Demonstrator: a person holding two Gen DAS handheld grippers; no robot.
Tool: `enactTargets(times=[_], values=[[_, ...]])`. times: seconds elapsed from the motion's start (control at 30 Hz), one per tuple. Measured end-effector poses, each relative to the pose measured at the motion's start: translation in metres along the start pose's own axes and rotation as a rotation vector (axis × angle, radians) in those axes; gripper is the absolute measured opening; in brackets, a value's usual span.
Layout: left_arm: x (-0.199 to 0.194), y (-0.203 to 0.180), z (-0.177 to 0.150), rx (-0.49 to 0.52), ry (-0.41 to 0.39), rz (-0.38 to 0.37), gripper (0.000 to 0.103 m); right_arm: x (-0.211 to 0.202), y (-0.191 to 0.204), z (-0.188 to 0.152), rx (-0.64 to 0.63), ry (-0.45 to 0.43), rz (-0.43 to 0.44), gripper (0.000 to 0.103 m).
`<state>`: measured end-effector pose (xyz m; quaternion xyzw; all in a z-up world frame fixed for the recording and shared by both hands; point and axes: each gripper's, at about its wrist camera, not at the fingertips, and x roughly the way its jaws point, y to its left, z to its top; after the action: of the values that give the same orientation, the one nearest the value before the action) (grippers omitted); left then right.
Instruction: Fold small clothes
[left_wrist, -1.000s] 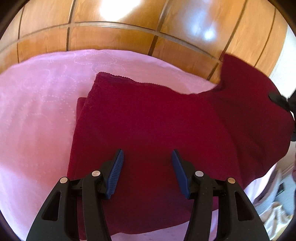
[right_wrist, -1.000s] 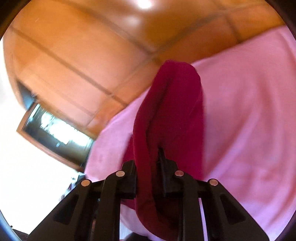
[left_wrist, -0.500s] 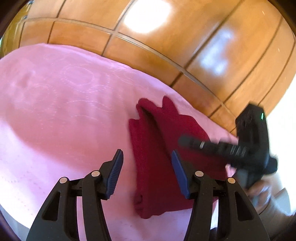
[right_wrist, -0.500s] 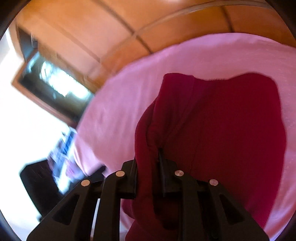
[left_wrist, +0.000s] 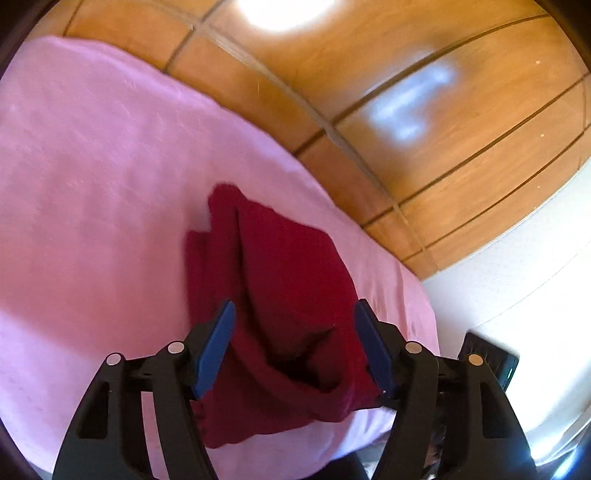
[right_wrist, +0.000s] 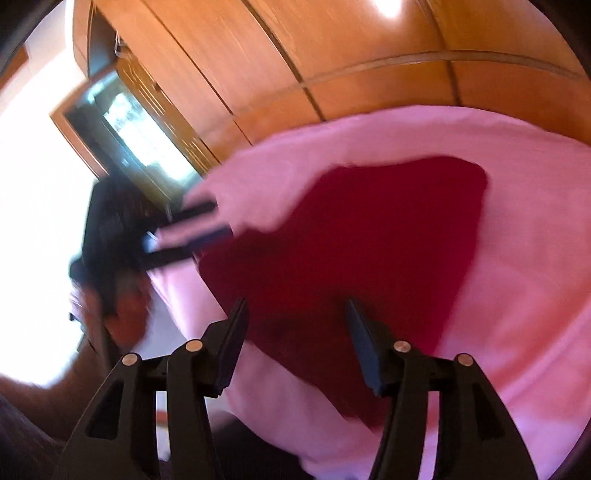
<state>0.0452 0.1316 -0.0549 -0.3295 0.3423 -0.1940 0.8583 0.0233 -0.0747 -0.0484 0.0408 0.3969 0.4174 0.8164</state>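
Landmark: the pink quilted bedspread (left_wrist: 92, 177).

- Dark red knitted garment (left_wrist: 280, 295), folded into a bunched, roughly triangular bundle, lies on the bedspread near its edge on the wood-panel side. In the right wrist view the same garment (right_wrist: 369, 240) reads as a flat, broad wedge on the bedspread.
- Left gripper (left_wrist: 295, 332), black with blue pads: jaws stand well apart and have just been opening. The garment lies below and between the fingers; the pads do not press on it. Nothing held.
- Right gripper (right_wrist: 295, 325), black: jaws also well apart, just been opening. The garment shows between and beyond the fingers, free of the pads. Nothing gripped.
- From the right wrist view the left gripper (right_wrist: 184, 232) appears at the bedspread's left edge, reaching toward the garment's near corner, with a hand (right_wrist: 122, 306) behind it.

Hard to make out:
- That left gripper and hand are heavily motion-blurred; finger detail is lost.
- The garment's lower folds are hidden behind the gripper bodies in both views.
- What kind of garment it is cannot be told.
- Brown wood panelling (left_wrist: 443, 110) behind the bedspread carries glare patches.
- A dark object (left_wrist: 487, 358) at the bedspread's right is cut off by the gripper.
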Motion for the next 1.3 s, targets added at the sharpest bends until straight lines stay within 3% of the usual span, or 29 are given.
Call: enactTargets(times=[0.13, 0.2, 0.37, 0.43, 0.5, 0.57, 0.6, 0.7, 0.77, 0.9, 0.97, 1.03, 1.07, 1.1, 1.23, 1.3], values=[[0.019, -0.008, 0.000, -0.012, 0.097, 0.014, 0.073, -0.023, -0.004, -0.017, -0.014, -0.031, -0.038, 0.056], [0.023, -0.014, -0.003, -0.007, 0.129, 0.016, 0.073, -0.034, -0.007, -0.024, -0.012, -0.036, -0.056, 0.063], [0.038, -0.029, -0.013, 0.065, 0.184, 0.074, 0.073, -0.031, -0.013, -0.043, -0.031, 0.041, -0.090, 0.060], [0.046, -0.031, -0.017, 0.089, 0.204, 0.108, 0.065, -0.017, -0.014, -0.043, -0.004, 0.048, -0.125, 0.060], [0.051, -0.033, -0.020, 0.120, 0.219, 0.150, 0.033, -0.016, -0.025, -0.044, 0.042, 0.028, -0.119, 0.058], [0.048, -0.039, -0.019, 0.168, 0.196, 0.192, 0.017, -0.005, -0.027, -0.036, 0.067, 0.004, -0.107, 0.048], [0.041, -0.044, -0.019, 0.193, 0.169, 0.198, 0.014, 0.002, -0.022, -0.031, 0.047, 0.000, -0.134, 0.030], [0.024, -0.044, -0.022, 0.218, 0.126, 0.221, 0.013, -0.003, -0.008, -0.031, -0.047, -0.015, -0.162, 0.013], [0.016, -0.025, -0.030, 0.176, 0.123, 0.254, 0.013, -0.001, -0.001, -0.038, -0.111, 0.022, -0.170, 0.010], [0.029, 0.008, -0.065, 0.153, 0.144, 0.335, 0.013, 0.023, -0.012, -0.057, -0.097, 0.102, -0.212, 0.009], [0.022, 0.004, -0.068, 0.153, 0.108, 0.323, 0.013, 0.023, -0.015, -0.056, -0.076, 0.097, -0.197, 0.010], [0.011, -0.005, -0.070, 0.183, 0.065, 0.317, 0.014, 0.014, -0.021, -0.053, -0.062, 0.099, -0.164, 0.022], [0.009, -0.010, -0.071, 0.208, 0.056, 0.324, 0.014, 0.009, -0.026, -0.053, -0.052, 0.107, -0.162, 0.047], [0.011, -0.014, -0.073, 0.227, 0.056, 0.334, 0.014, 0.003, -0.031, -0.051, -0.042, 0.106, -0.164, 0.057], [0.004, -0.018, -0.077, 0.264, 0.063, 0.355, 0.014, -0.026, -0.044, -0.037, -0.021, 0.057, -0.170, 0.058], [-0.006, -0.018, -0.071, 0.239, 0.034, 0.348, 0.033, -0.030, -0.041, -0.028, -0.050, 0.024, -0.200, 0.058]])
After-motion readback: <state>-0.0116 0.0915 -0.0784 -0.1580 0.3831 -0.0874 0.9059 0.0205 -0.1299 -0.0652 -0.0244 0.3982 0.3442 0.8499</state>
